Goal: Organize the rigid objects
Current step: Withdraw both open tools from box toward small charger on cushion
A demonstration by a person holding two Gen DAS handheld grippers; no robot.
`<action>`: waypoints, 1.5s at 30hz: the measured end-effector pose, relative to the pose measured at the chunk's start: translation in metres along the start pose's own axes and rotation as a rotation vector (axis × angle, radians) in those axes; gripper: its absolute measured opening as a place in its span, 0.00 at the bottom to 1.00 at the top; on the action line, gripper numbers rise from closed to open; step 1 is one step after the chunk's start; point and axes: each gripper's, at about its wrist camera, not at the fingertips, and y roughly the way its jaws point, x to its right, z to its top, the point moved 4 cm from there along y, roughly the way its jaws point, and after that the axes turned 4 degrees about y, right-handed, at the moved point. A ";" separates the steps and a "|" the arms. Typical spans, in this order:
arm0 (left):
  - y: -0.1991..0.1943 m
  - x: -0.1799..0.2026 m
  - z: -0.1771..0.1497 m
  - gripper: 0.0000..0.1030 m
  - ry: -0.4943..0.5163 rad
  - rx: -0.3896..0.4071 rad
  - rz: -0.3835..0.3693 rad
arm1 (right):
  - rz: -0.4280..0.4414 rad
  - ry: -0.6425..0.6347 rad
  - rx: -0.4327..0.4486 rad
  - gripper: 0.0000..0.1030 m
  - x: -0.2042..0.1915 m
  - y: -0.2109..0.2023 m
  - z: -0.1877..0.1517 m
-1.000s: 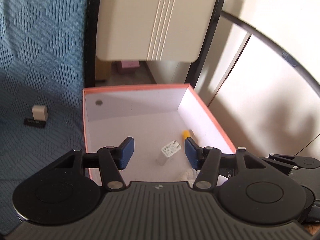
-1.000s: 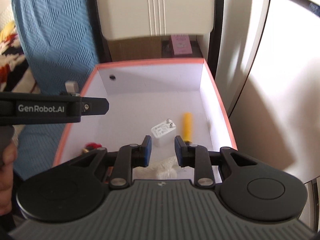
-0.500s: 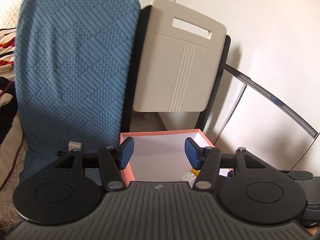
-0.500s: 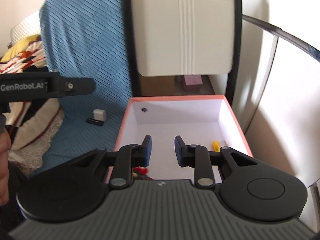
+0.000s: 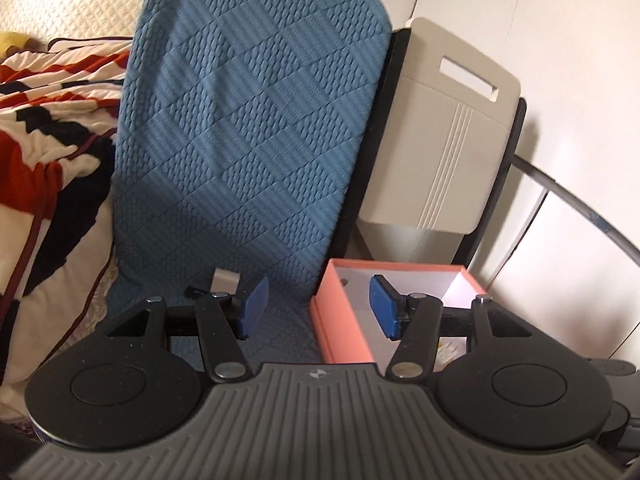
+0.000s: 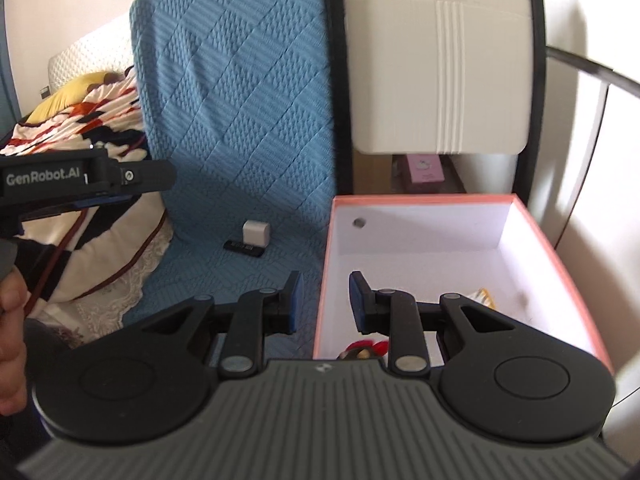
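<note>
A pink box (image 6: 560,264) with a white inside stands right of the blue cloth (image 6: 240,120); it also shows in the left wrist view (image 5: 344,320). A yellow item (image 6: 486,296) and a red item (image 6: 366,347) lie in it, partly hidden. A small white charger (image 6: 256,232) and a flat black item (image 6: 244,248) lie on the cloth; the charger also shows in the left wrist view (image 5: 226,280). My left gripper (image 5: 316,306) is open and empty, above the cloth and the box's left edge. My right gripper (image 6: 322,296) is open and empty over the box's left wall.
A beige folded panel (image 6: 440,60) in a black frame stands behind the box. A patterned blanket (image 5: 48,120) lies at the left. A pink packet (image 6: 424,170) sits behind the box. A white wall (image 5: 580,80) is at the right.
Both grippers have pulled back and up from inside the box and swung left toward the blue cloth. Both stay open and empty. The white plug seen in the box is out of sight now.
</note>
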 end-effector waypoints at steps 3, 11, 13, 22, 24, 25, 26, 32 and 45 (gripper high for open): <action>0.004 -0.014 -0.012 0.60 -0.014 -0.024 -0.004 | -0.007 -0.024 -0.021 0.27 -0.009 0.009 -0.008; -0.002 -0.045 -0.041 0.60 -0.014 -0.037 0.019 | 0.012 -0.032 -0.079 0.27 -0.040 0.035 -0.021; -0.004 -0.053 -0.044 0.60 -0.006 -0.038 0.050 | 0.016 -0.043 -0.096 0.27 -0.051 0.044 -0.024; -0.016 -0.084 -0.041 0.60 -0.025 -0.004 0.092 | 0.032 -0.075 -0.130 0.27 -0.088 0.066 -0.032; -0.017 -0.090 -0.043 0.60 -0.047 -0.004 0.088 | 0.037 -0.077 -0.135 0.27 -0.093 0.070 -0.033; -0.017 -0.093 -0.044 0.60 -0.060 -0.006 0.088 | 0.039 -0.076 -0.140 0.27 -0.096 0.073 -0.033; -0.017 -0.096 -0.045 0.60 -0.067 -0.013 0.089 | 0.044 -0.074 -0.146 0.27 -0.098 0.075 -0.034; 0.002 -0.114 -0.058 0.60 -0.137 -0.100 0.077 | 0.062 -0.140 -0.148 0.27 -0.112 0.083 -0.034; 0.020 -0.117 -0.043 0.60 -0.126 -0.086 0.087 | 0.106 -0.125 -0.150 0.27 -0.096 0.114 -0.044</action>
